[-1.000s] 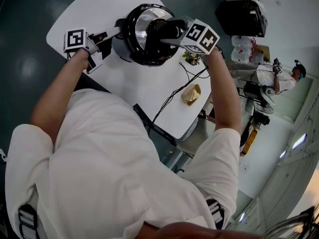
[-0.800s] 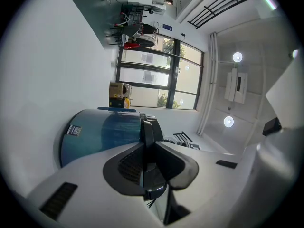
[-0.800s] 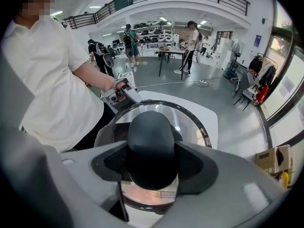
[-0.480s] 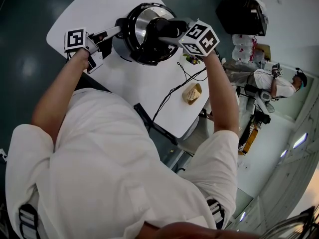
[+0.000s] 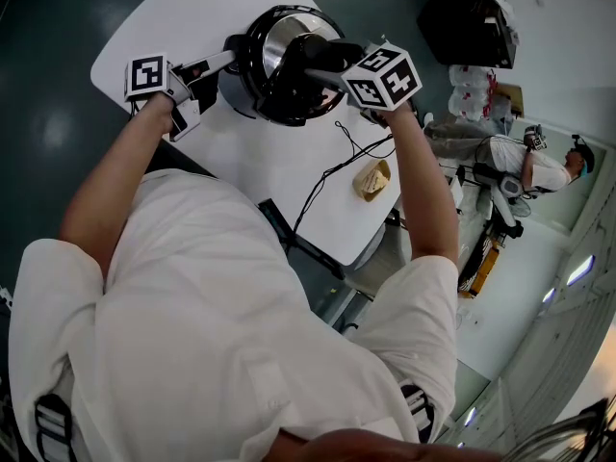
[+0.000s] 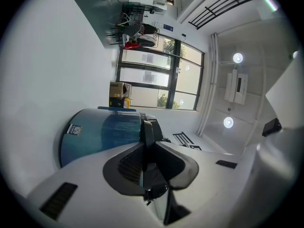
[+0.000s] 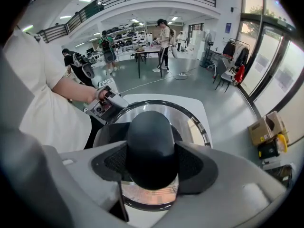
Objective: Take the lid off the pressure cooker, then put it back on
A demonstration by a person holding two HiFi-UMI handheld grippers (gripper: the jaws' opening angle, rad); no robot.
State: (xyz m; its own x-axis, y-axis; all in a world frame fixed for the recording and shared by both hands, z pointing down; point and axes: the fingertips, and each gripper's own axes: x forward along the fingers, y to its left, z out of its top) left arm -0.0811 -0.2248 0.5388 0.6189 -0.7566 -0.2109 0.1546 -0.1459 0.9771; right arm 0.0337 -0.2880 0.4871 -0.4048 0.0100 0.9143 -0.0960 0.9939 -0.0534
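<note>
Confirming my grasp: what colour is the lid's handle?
Black; the handle shows best in the right gripper view.

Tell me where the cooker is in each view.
Head view: cooker top centre, between left gripper and right gripper.
Left gripper view: cooker lower left, its side handle in the gripper.
Right gripper view: cooker centre, its knob in the gripper.
Shared landmark: white table under it.

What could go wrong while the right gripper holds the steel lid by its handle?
1. The right gripper is shut on only the rounded black handle of the shiny steel lid; the lid may tilt or slip.
2. The left gripper pinches the thin black side handle of the pressure cooker body; the pot could twist.
3. The black cable beside it might snag.
</note>
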